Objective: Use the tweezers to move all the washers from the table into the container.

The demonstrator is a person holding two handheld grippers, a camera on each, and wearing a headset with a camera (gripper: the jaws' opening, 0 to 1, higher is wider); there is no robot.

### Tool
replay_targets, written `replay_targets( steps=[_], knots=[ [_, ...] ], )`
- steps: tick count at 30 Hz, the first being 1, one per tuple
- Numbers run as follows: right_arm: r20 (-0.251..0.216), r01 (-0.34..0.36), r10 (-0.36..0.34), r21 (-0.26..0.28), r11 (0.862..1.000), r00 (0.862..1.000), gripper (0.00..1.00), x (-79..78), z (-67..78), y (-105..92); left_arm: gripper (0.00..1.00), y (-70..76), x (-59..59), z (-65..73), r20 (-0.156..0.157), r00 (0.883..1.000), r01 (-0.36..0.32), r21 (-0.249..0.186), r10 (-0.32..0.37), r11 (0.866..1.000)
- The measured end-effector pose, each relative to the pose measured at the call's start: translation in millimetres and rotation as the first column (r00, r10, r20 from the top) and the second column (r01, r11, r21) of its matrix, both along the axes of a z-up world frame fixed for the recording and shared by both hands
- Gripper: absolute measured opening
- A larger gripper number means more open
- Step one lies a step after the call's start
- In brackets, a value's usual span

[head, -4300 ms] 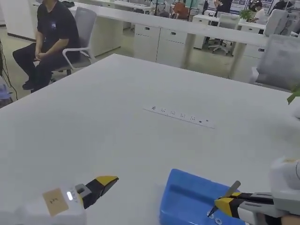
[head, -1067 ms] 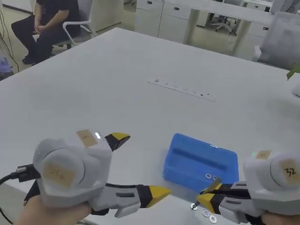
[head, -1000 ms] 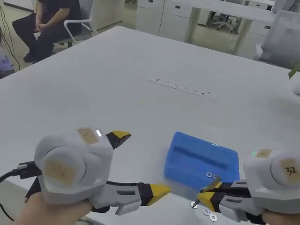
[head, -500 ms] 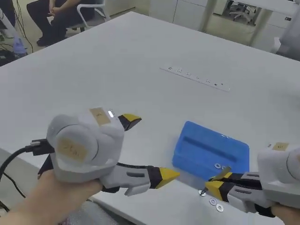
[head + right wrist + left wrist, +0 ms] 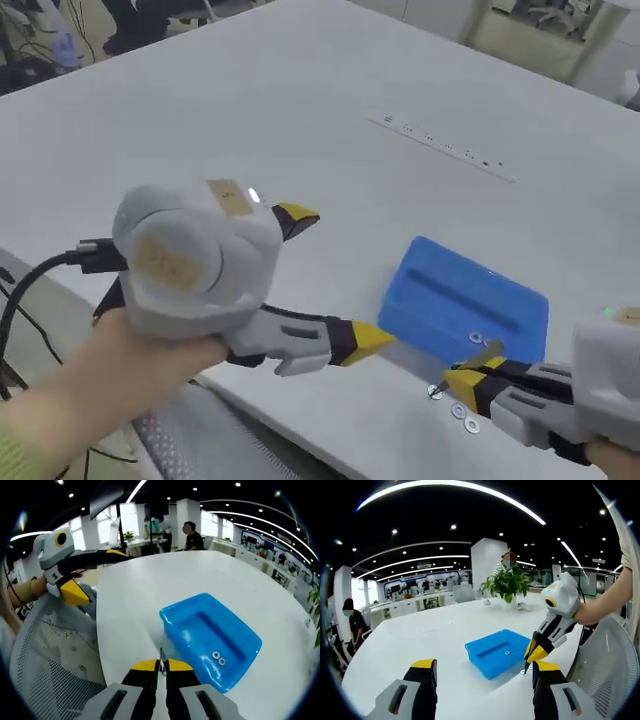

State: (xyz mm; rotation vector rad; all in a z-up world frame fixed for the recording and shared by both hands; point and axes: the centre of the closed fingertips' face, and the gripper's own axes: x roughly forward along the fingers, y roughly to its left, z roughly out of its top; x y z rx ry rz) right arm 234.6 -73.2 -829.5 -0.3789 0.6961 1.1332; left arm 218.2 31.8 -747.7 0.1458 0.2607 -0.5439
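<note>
Tweezers dropped to washers, right tongs clamped.

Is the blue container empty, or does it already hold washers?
Not empty. The right gripper view shows two washers lying on the floor of the blue container; other washers remain on the table.

Spot lamps and long light strips overhead lit the room brightly and evenly, so the white table looked pale, with only faint shadow beside the blue container. The head view was a little soft. Both gripper views bowed hard toward their edges, curving the strips into arcs.
</note>
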Motion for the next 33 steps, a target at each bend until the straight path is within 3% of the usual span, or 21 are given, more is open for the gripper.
replay_targets(
  steps=[5,8,12,17,21,25,33],
  knots=[
    [-0.009,0.017,-0.017,0.009,1.0,1.0,0.02,-2.5,0.0,2.0,0.79,0.2,-0.1,-1.3,-0.005,1.0,0.0,0.006,0.001,1.0],
    [-0.01,0.017,-0.017,0.004,1.0,1.0,0.02,-3.9,0.1,5.6,0.79,-0.4,-0.6,3.7,0.019,1.0,0.003,-0.002,-0.003,1.0],
    [-0.005,0.005,-0.005,-0.011,1.0,1.0,0.02,-4.9,-0.2,5.9,0.78,-0.9,-0.4,3.5,0.014,1.0,0.008,-0.015,-0.007,1.0],
    [-0.005,-0.021,0.021,-0.006,1.0,1.0,0.02,-3.4,-0.1,7.1,0.77,-1.7,-0.8,9.4,0.039,0.999,0.004,-0.017,-0.003,1.0],
    [-0.011,-0.023,0.023,0.007,1.0,1.0,0.02,-2.0,-0.3,6.8,0.76,-5.5,-1.1,3.6,0.012,1.0,0.022,-0.008,-0.022,1.0],
    [-0.025,0.005,-0.005,0.03,1.0,1.0,0.02,-0.3,-0.5,5.7,0.76,-8.4,-1.9,2.6,0.012,0.999,0.034,0.005,-0.034,0.999],
    [-0.041,0.031,-0.029,0.042,0.999,0.999,0.03,4.8,1.7,4.5,0.76,-4.5,-0.9,3.9,0.005,1.0,0.016,-0.029,-0.016,0.999]
  ],
)
